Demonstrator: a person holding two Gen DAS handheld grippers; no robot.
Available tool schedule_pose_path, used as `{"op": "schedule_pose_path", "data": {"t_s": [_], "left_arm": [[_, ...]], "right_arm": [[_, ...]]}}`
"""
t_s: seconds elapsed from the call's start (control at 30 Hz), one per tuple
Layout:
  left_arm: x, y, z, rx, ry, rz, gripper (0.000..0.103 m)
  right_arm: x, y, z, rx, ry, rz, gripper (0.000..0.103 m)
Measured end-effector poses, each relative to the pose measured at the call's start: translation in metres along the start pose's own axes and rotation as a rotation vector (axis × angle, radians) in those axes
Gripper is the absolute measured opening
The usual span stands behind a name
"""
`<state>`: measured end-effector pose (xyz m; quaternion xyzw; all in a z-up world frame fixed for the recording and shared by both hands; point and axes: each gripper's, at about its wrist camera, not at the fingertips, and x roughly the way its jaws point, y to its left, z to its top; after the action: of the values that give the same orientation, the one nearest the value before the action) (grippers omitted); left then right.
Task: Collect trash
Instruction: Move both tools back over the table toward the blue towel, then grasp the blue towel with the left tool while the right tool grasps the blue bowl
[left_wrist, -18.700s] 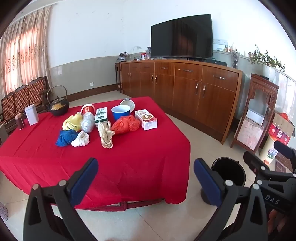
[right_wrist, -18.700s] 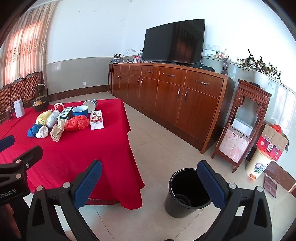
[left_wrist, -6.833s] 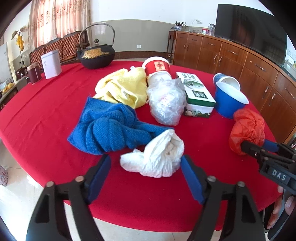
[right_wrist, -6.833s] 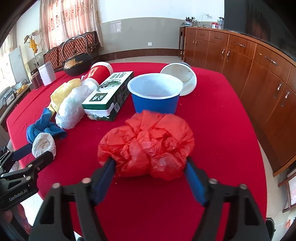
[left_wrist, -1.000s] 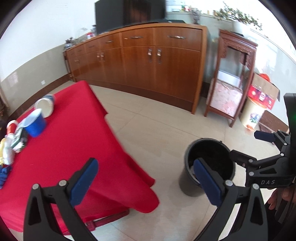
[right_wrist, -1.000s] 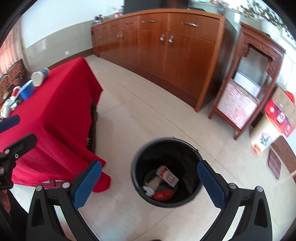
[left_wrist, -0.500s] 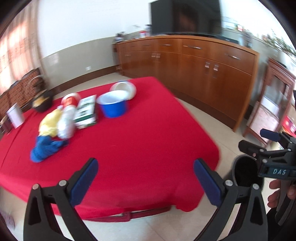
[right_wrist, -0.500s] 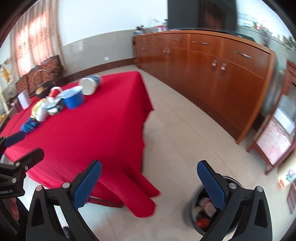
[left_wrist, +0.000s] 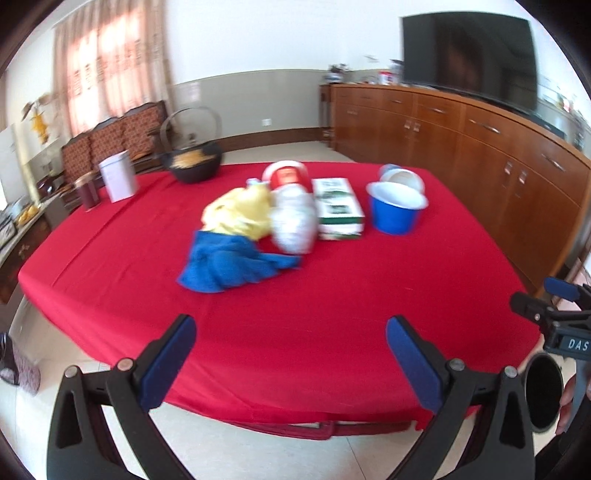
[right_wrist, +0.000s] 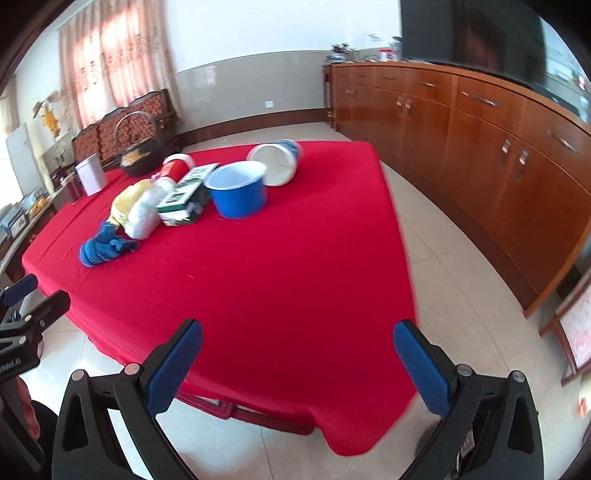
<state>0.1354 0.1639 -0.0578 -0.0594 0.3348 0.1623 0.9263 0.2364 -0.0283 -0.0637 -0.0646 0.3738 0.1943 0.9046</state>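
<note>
Bare red tablecloth (left_wrist: 295, 314) up to the blue cloth (left_wrist: 229, 260) and blue bowl (left_wrist: 395, 212).

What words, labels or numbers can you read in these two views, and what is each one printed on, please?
"DAS": white letters on the right tool's black body, seen in the left wrist view.
Left tool: white print on its body is cut off at the edge of the right wrist view, unreadable.
Green and white box: printing too blurred to read.
Red cup: label too blurred to read.
</note>
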Motion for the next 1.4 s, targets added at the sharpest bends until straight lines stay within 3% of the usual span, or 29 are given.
{"op": "schedule_pose_path", "data": {"t_s": [0.23,0.37,0.8,1.4], "left_arm": [[0.033,0.047,0.009,-0.103,0.012,0.032,0.103],[0.052,0.057,0.017,-0.111,0.014,0.051,0.103],[0.093,0.072,0.028,-0.132,0.038,0.079,0.103],[0.124,0.077,0.037,-0.142,0.081,0.055,0.101]], "right_arm": [[0.032,0.038,0.025,-0.07,-0.003,0.019,0.103],[0.054,0.05,0.041,-0.076,0.0,0.03,0.103],[0.114,0.061,0.081,-0.052,0.016,0.032,0.103],[0.171,0.065,0.12,-0.051,0.036,0.015,0.103]]}}
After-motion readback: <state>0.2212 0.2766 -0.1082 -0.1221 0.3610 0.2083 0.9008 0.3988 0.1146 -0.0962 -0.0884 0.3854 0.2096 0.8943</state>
